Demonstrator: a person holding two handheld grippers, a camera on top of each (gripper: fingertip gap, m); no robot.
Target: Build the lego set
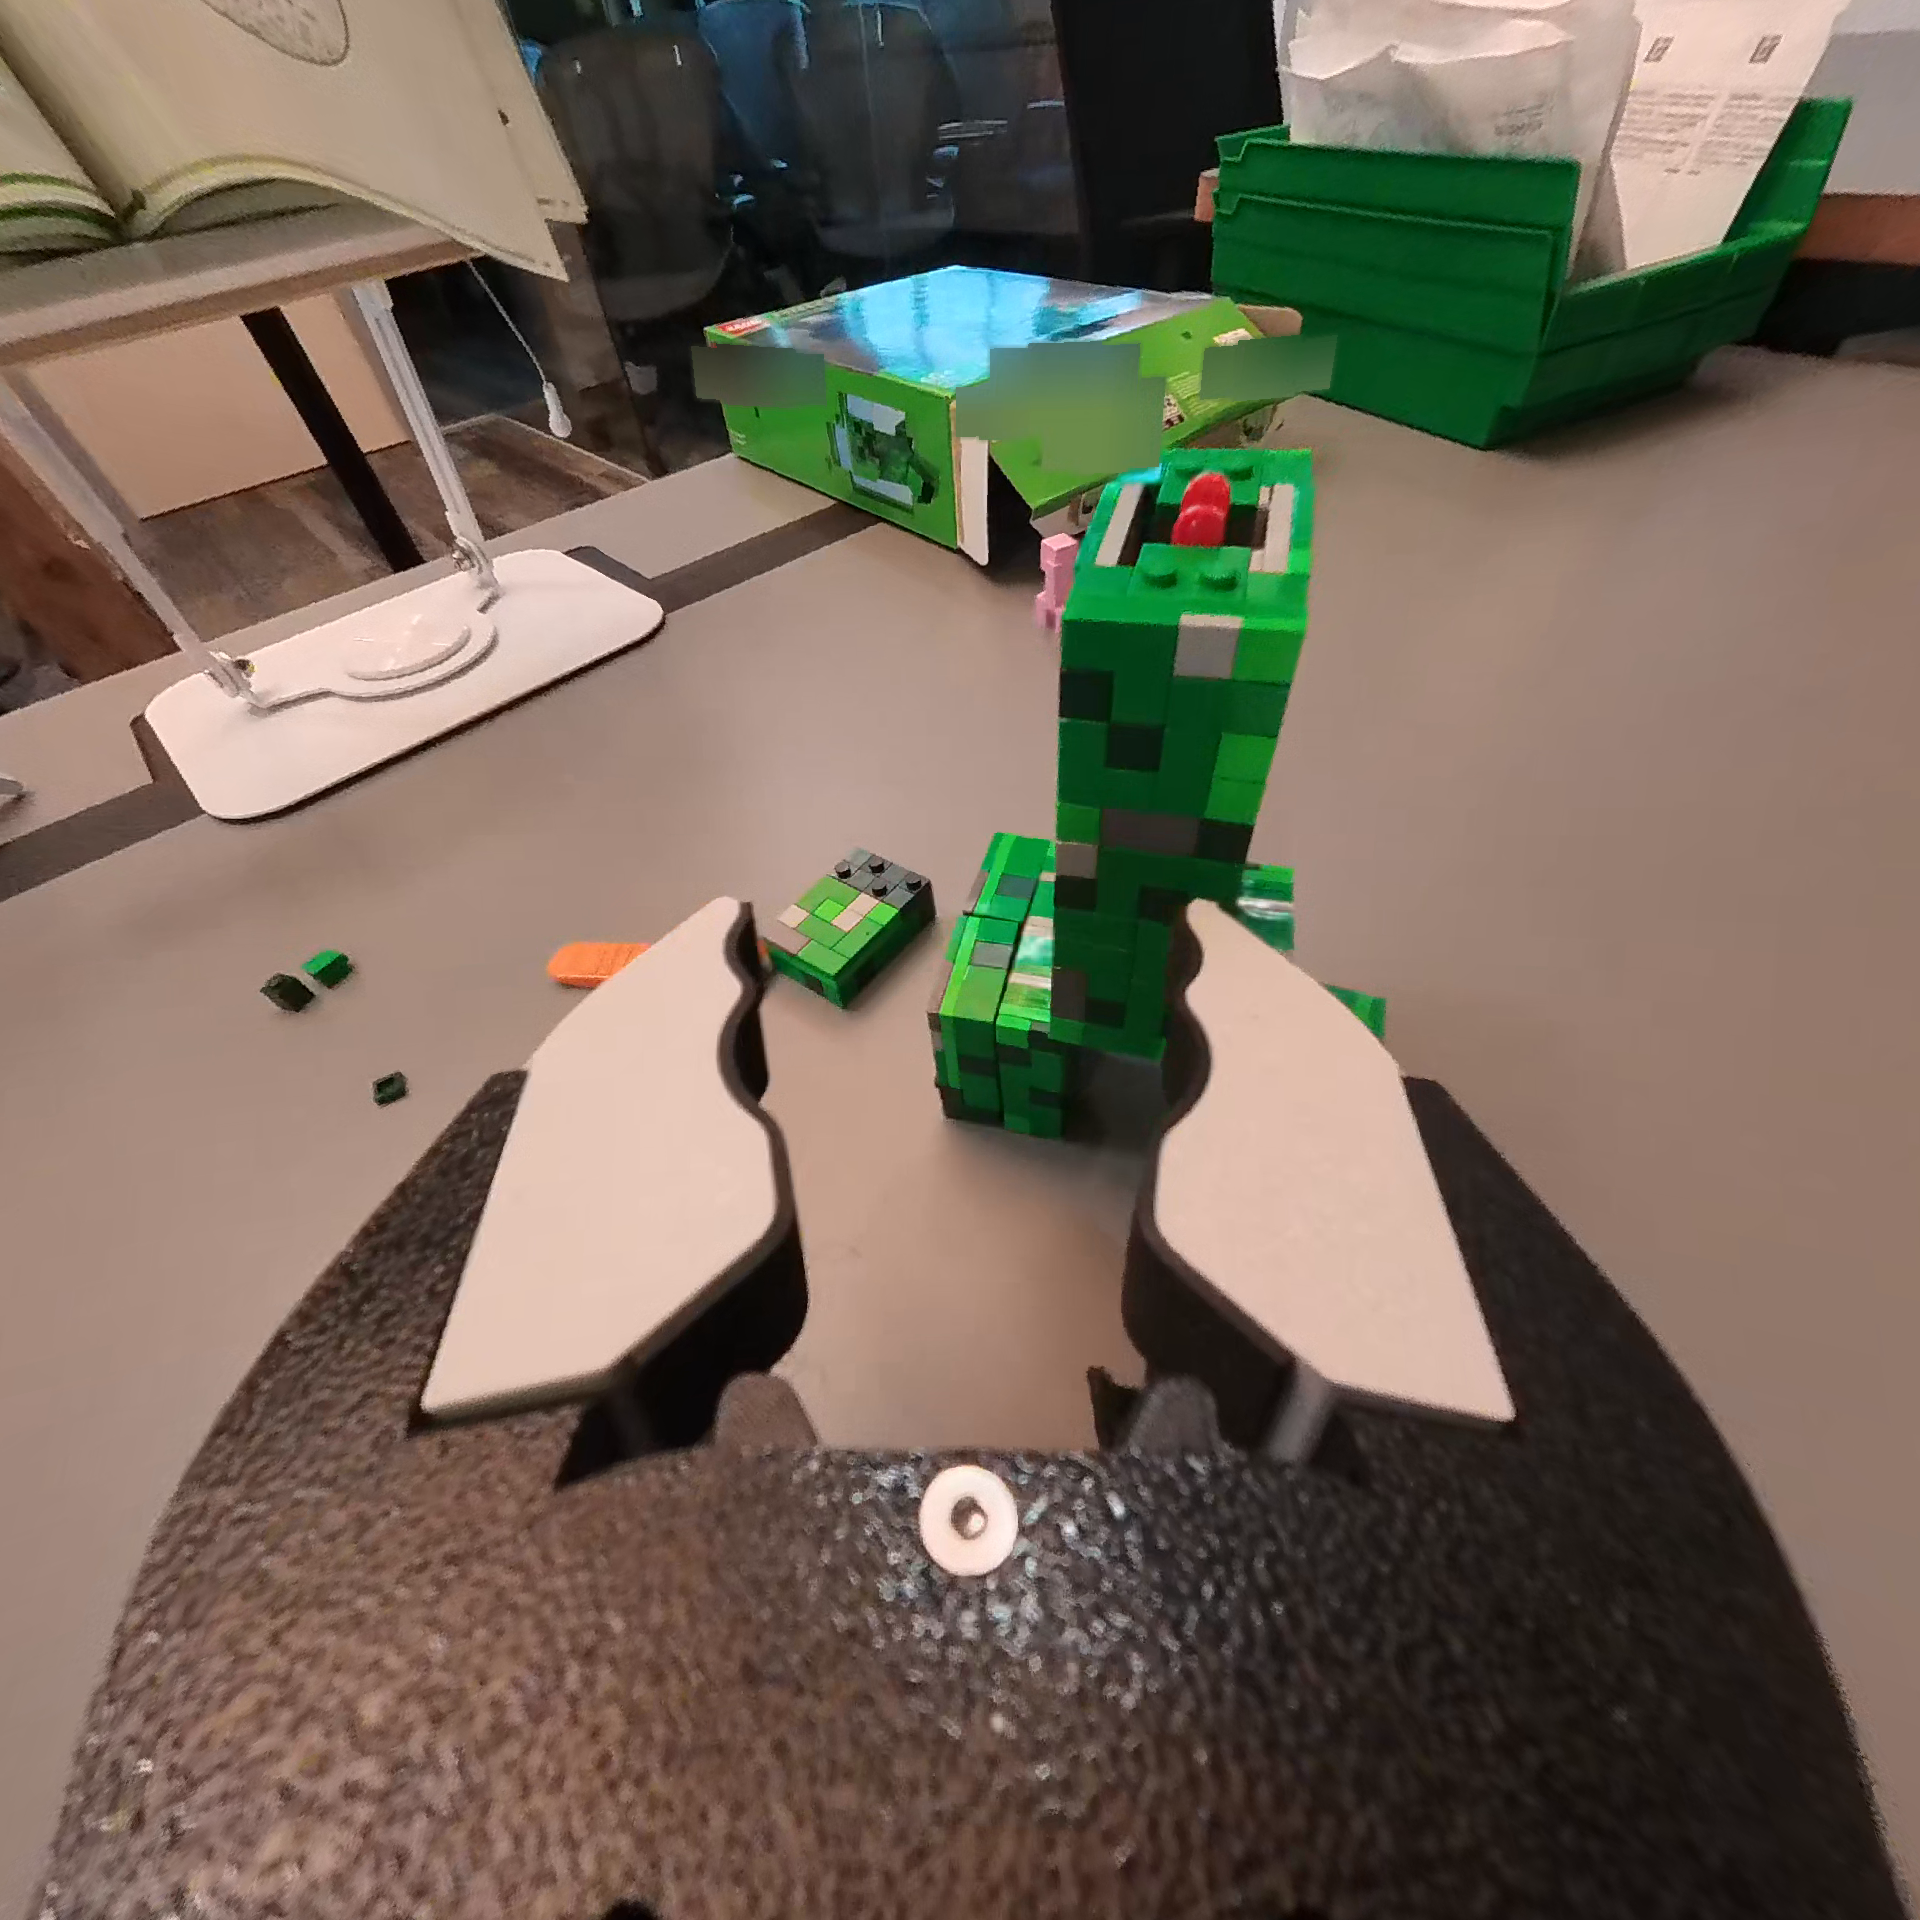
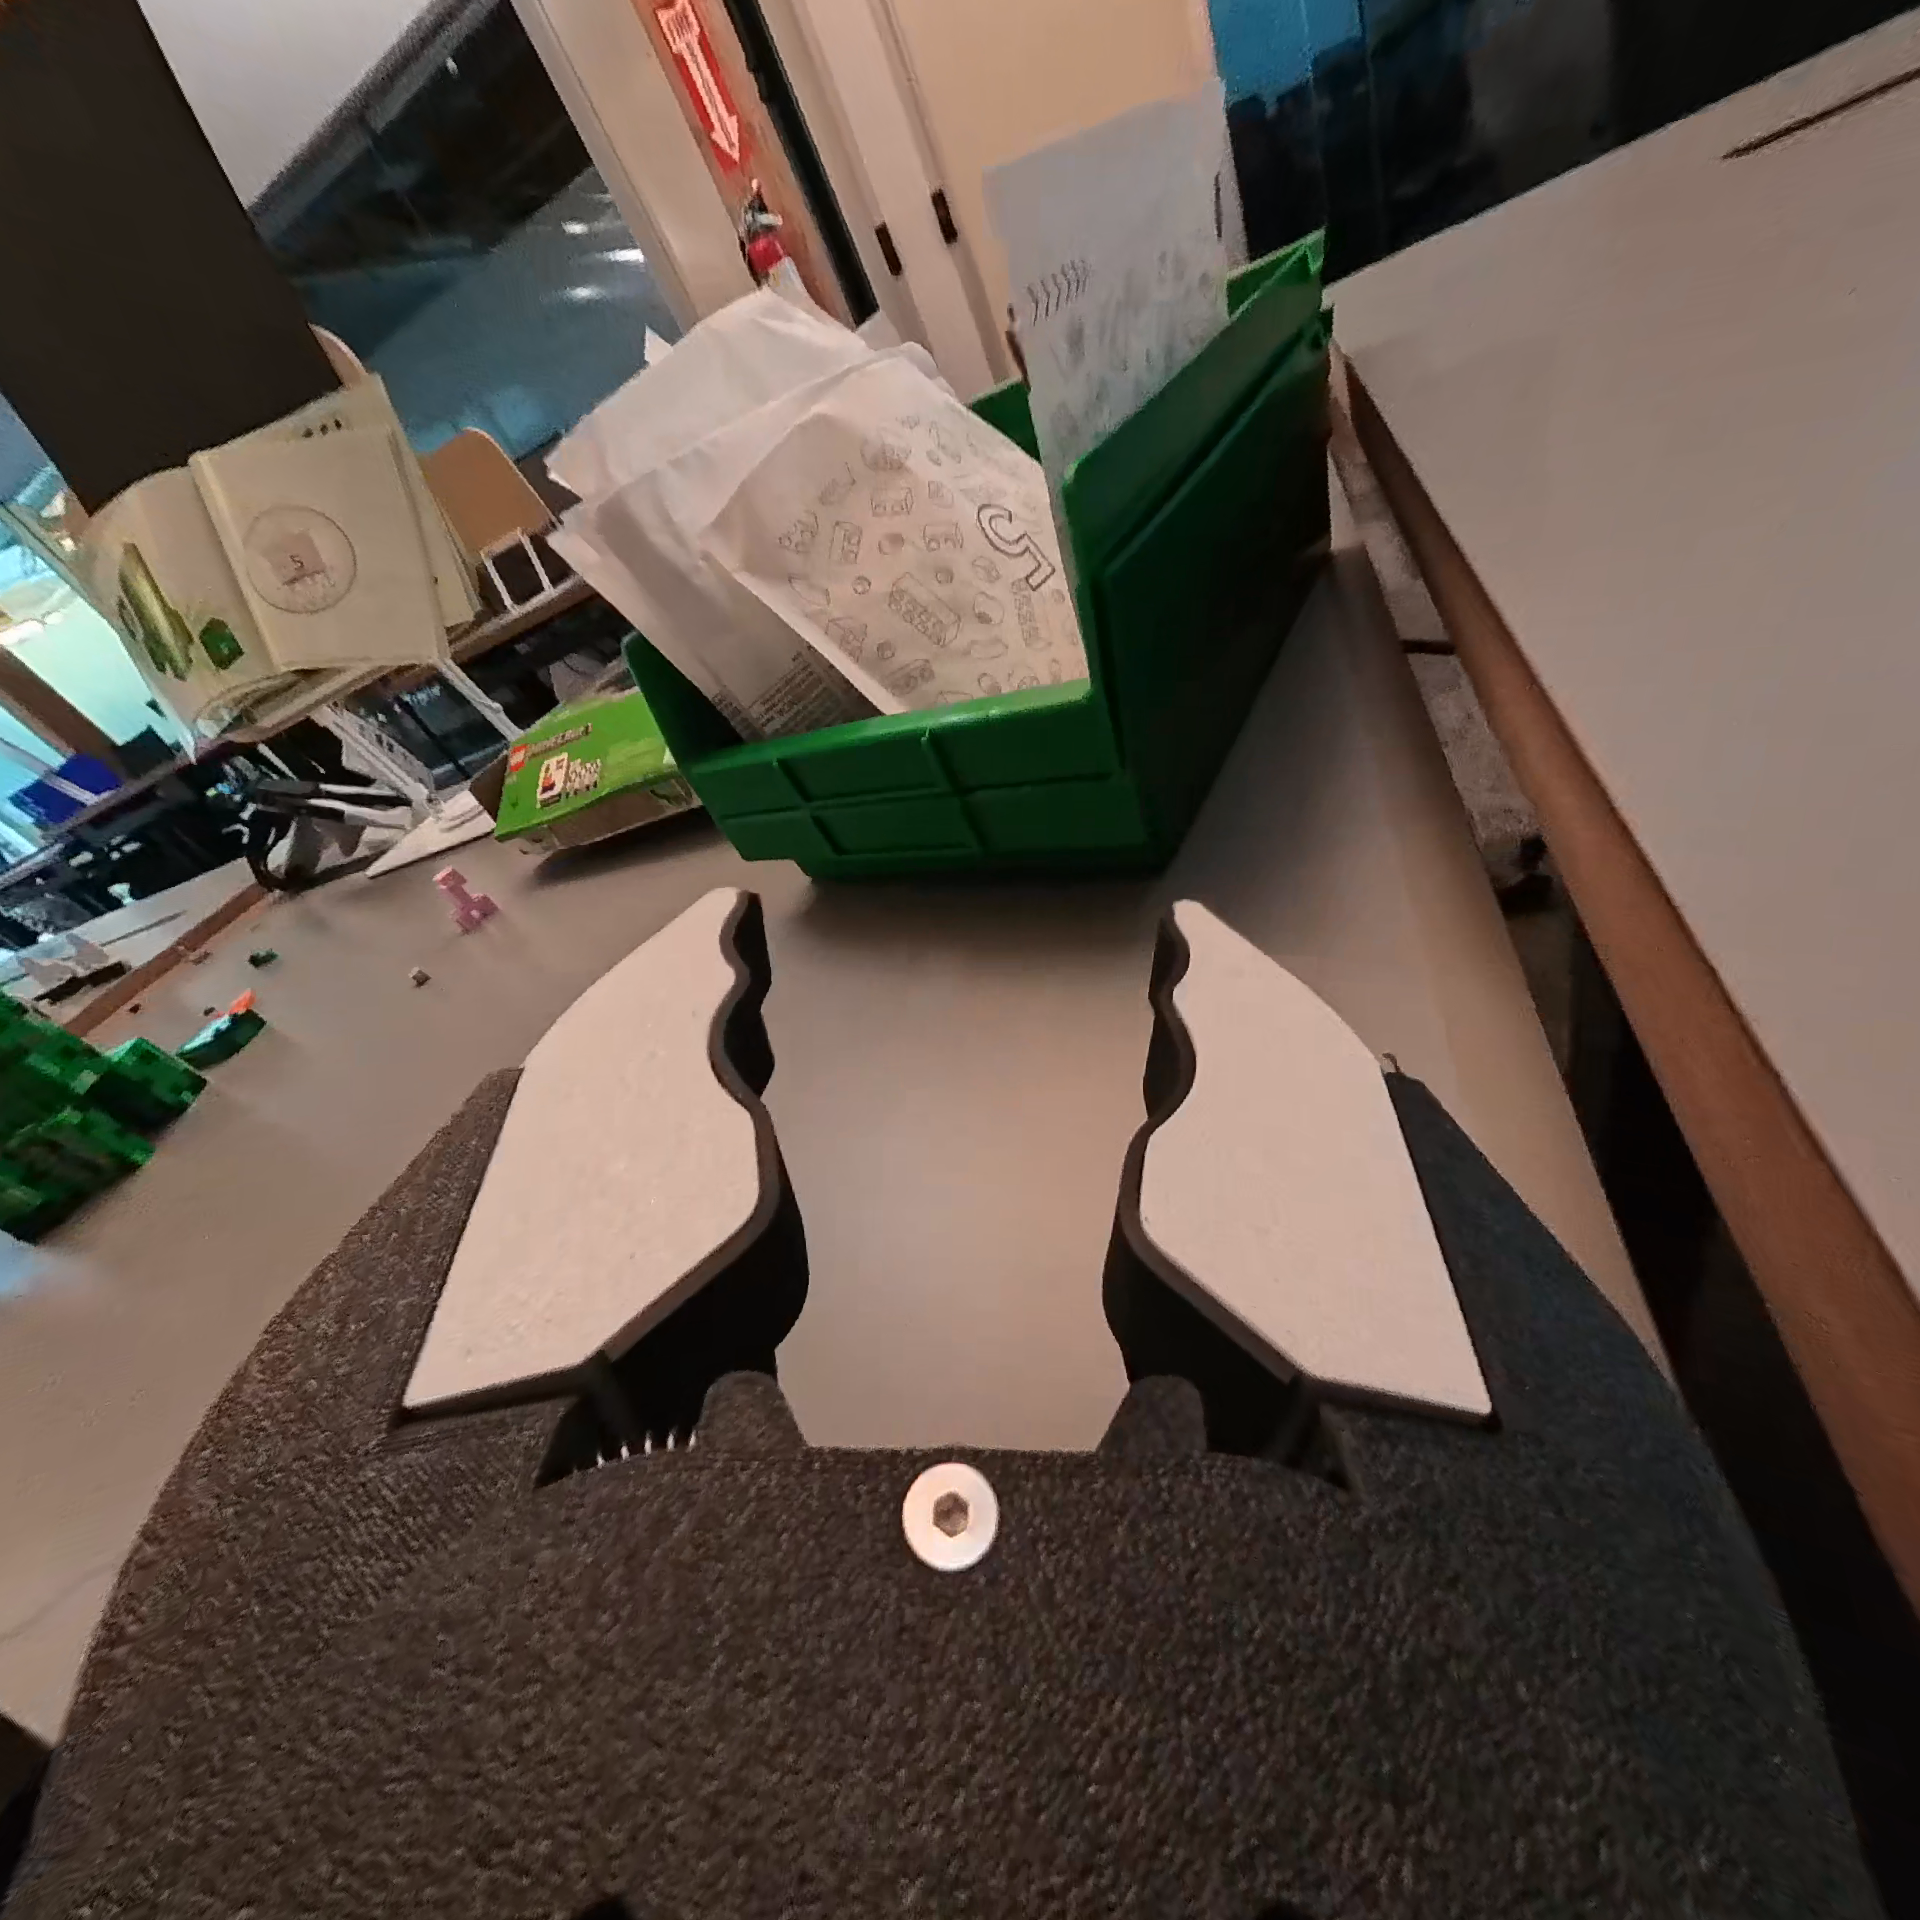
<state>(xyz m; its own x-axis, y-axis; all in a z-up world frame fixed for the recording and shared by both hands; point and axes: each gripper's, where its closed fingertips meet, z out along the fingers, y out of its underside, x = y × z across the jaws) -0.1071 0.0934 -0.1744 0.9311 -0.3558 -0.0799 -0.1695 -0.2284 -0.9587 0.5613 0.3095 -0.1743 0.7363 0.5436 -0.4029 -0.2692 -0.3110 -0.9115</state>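
A tall green pixel-patterned lego figure (image 1: pixel 1174 727) stands upright on the grey table (image 1: pixel 1610 831), with red pieces (image 1: pixel 1203 509) in its open top. Its green feet blocks (image 1: pixel 1003 1018) sit at its base. My left gripper (image 1: pixel 971 935) is open and empty, just in front of the figure's base. A small green and black lego block (image 1: pixel 847 925) lies to the left of the figure. My right gripper (image 2: pixel 956 925) is open and empty over bare table, pointing at a green bin (image 2: pixel 1039 769). The figure's green blocks (image 2: pixel 73 1132) show at the left edge of the right wrist view.
An orange brick separator (image 1: pixel 592 961) and tiny dark green pieces (image 1: pixel 307 982) lie at the left. The green set box (image 1: pixel 935 405), a pink piece (image 1: pixel 1055 582), a book stand (image 1: pixel 395 665) with the open manual (image 1: pixel 260 114) and green bins (image 1: pixel 1455 281) with paper bags (image 2: pixel 831 530) stand behind. Tip to tip, the grippers are about 70 centimeters apart. My left tips are roughly 15 centimeters from the orange brick separator (image 1: pixel 592 961).
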